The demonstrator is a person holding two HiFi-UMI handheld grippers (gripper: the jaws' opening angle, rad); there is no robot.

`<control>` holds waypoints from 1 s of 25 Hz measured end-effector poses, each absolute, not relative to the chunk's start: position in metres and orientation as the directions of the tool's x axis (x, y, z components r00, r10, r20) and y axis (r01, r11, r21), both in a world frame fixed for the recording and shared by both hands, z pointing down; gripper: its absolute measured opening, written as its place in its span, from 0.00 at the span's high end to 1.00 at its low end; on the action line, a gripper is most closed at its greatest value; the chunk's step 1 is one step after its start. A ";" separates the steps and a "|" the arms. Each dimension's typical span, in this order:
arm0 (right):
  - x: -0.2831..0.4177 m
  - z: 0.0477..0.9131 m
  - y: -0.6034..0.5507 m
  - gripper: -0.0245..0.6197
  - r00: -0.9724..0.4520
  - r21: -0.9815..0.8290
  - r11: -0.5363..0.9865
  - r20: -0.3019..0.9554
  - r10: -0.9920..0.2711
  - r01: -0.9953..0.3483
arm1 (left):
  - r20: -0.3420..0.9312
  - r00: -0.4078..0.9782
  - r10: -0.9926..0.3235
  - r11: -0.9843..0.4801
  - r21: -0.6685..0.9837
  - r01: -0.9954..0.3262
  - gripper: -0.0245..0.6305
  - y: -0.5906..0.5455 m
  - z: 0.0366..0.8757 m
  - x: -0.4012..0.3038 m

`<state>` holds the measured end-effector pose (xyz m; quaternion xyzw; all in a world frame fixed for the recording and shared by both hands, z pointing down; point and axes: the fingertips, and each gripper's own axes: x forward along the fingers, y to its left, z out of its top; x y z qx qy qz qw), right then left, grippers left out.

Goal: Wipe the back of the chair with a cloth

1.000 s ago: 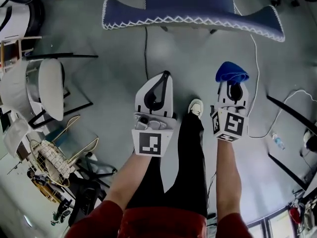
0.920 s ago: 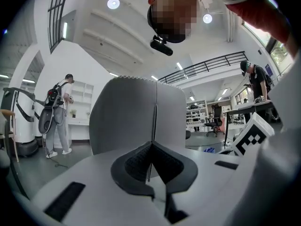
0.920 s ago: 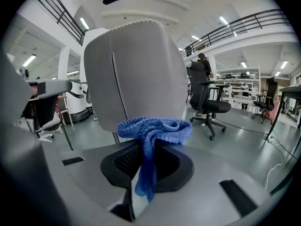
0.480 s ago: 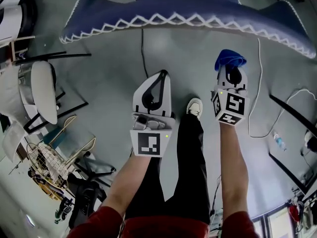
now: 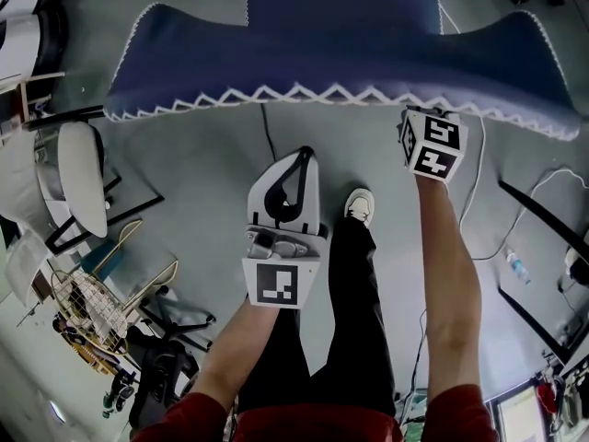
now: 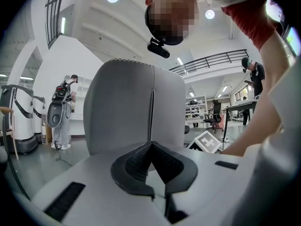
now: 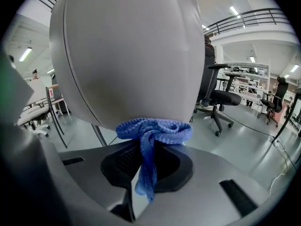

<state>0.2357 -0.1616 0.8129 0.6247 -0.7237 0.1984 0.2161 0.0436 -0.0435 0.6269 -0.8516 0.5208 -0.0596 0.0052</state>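
The chair (image 5: 340, 53) has blue upholstery edged with white zigzag stitching and fills the top of the head view. Its grey back (image 7: 131, 55) looms close in the right gripper view. My right gripper (image 7: 149, 147) is shut on a blue knitted cloth (image 7: 153, 130), and the bunched cloth touches the lower part of that grey back. In the head view the right gripper's marker cube (image 5: 433, 145) sits just below the chair's stitched edge, which hides the jaws and cloth. My left gripper (image 5: 302, 155) hangs lower and to the left, shut on nothing, facing the grey back (image 6: 136, 107).
A white chair (image 5: 83, 173) and a wire basket (image 5: 87, 302) stand at the left. A cable (image 5: 269, 132) runs over the grey floor, and a bottle (image 5: 517, 263) lies at the right. My shoe (image 5: 361, 203) shows between the grippers. A black office chair (image 7: 221, 98) stands behind.
My right gripper has moved forward with the cloth until its jaws went under the chair's edge; the cloth no longer shows in the head view. The left gripper has barely moved.
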 end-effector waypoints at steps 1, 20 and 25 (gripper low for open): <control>0.236 0.814 -0.165 0.87 -0.130 -0.019 0.145 0.566 -0.814 -0.989 | 0.095 0.451 -0.887 -0.458 -0.069 -0.886 0.94 -0.044 0.627 0.045; 0.227 0.739 -0.157 0.87 -0.140 -0.012 0.166 0.593 -0.793 -0.986 | 0.094 0.469 -0.878 -0.475 -0.067 -0.877 0.94 -0.045 0.569 0.061; 0.208 0.675 -0.145 0.87 -0.173 0.000 0.210 0.568 -0.805 -0.978 | 0.081 0.471 -0.879 -0.476 -0.075 -0.876 0.94 -0.039 0.519 0.052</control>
